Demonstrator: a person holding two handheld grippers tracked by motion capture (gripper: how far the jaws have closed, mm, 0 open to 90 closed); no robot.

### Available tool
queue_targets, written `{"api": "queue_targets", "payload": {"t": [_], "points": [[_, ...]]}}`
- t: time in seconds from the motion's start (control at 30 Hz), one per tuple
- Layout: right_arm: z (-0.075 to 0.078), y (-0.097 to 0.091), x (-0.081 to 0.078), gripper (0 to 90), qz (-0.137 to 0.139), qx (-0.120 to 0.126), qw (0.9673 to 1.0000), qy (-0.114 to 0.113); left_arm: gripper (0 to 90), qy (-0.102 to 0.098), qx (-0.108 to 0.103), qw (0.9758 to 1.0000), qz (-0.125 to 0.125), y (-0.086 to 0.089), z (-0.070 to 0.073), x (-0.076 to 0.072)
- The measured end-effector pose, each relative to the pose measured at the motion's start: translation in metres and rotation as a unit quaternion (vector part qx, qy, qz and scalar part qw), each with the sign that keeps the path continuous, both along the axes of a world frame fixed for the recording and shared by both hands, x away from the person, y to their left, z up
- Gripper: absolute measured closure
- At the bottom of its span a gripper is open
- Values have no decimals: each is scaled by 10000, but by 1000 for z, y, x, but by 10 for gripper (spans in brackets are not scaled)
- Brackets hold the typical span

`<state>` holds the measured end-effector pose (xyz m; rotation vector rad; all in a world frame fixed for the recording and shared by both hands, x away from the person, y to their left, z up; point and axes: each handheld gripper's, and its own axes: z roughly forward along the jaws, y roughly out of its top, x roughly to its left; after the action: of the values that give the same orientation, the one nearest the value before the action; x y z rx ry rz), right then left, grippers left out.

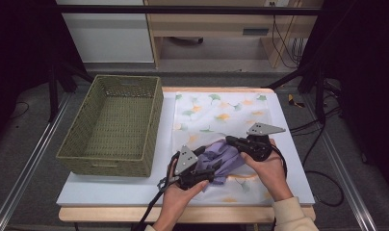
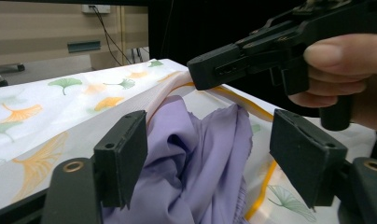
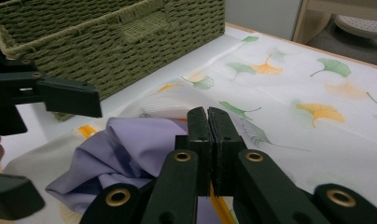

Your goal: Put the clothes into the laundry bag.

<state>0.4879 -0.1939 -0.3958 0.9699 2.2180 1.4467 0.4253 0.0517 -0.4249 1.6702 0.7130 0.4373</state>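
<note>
A white bag (image 1: 216, 113) printed with ginkgo leaves lies flat on the table. A crumpled purple cloth (image 1: 226, 156) sits at its near opening, partly under the lifted top layer. My right gripper (image 1: 229, 141) is shut on that layer's edge and holds it up; in the right gripper view the jaws (image 3: 207, 112) are pressed together over the orange trim. My left gripper (image 1: 214, 172) is open, and in the left gripper view (image 2: 207, 116) the purple cloth (image 2: 200, 154) lies loose between its jaws without the pads pressing it. The right gripper (image 2: 196, 74) hangs above it.
A green woven basket (image 1: 106, 166) stands empty at the table's left, close beside the bag; its wall (image 3: 107, 37) is in the right gripper view. White tabletop (image 1: 110, 190) lies in front of the basket. Dark frame rails run along both sides.
</note>
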Motion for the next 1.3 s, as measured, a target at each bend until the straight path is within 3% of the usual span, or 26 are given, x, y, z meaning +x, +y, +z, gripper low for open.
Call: {"api": "queue_targets", "payload": {"t": [0.1, 0.23, 0.47, 0.77, 1.03, 1.3], "points": [[1, 2, -1, 888, 21, -4, 10000, -11, 305, 31, -11, 10000, 12, 9, 1, -6], [3, 4, -3, 888, 58, 55, 10000, -17, 341, 173, -99, 9994, 295, 18, 5, -6], [4, 7, -7, 888, 112, 92, 9999, 9, 354, 180, 320, 9989, 293, 31, 5, -11], [3, 13, -9, 888, 208, 216, 9995, 106, 402, 389, 368, 9979, 374, 52, -6, -18], [7, 21, -18, 888, 321, 188, 9993, 55, 442, 549, 544, 9966, 270, 48, -14, -23], [9, 19, -28, 888, 399, 447, 9981, 110, 464, 574, 517, 9969, 167, 44, -12, -28]]}}
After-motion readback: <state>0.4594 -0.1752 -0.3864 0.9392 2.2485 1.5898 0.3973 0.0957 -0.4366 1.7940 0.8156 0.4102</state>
